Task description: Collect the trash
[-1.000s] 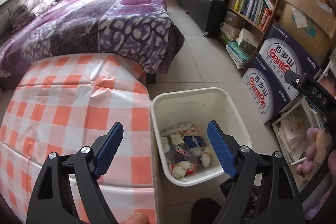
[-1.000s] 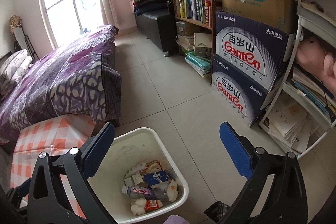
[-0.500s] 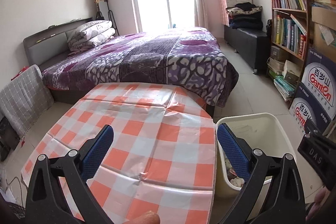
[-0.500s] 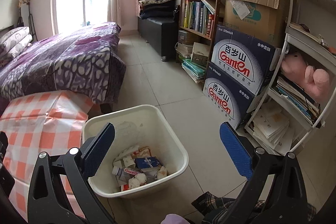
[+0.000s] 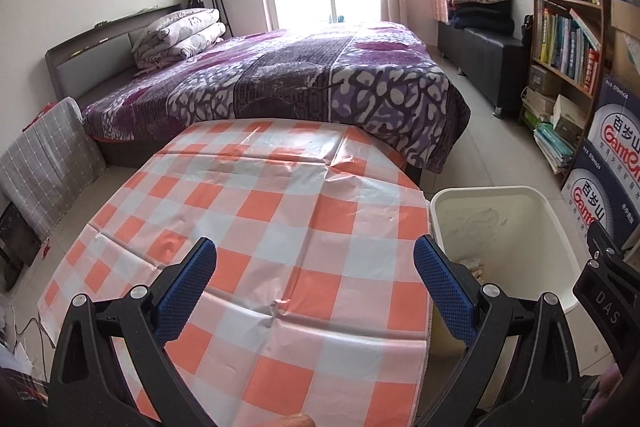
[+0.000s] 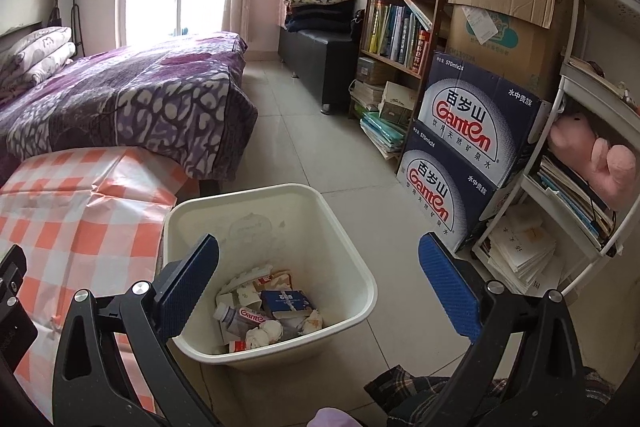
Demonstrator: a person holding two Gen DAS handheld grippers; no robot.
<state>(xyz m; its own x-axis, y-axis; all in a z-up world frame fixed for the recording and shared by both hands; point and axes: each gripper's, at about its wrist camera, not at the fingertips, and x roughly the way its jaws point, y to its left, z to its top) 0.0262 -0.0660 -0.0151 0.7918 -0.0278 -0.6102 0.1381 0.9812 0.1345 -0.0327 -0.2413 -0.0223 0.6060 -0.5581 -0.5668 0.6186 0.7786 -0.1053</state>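
Both claws stand spread and empty: the left gripper (image 5: 314,281) hangs over the checked tablecloth (image 5: 256,227), the right gripper (image 6: 320,279) over the white bin (image 6: 360,267). The trash (image 6: 266,311), a bottle, cartons and crumpled tissues, lies at the bottom of that bin, which sits on the tiled floor (image 6: 320,147) touching the table's edge, presumably so items drop straight in. No trash shows on the cloth, so collection looks finished.
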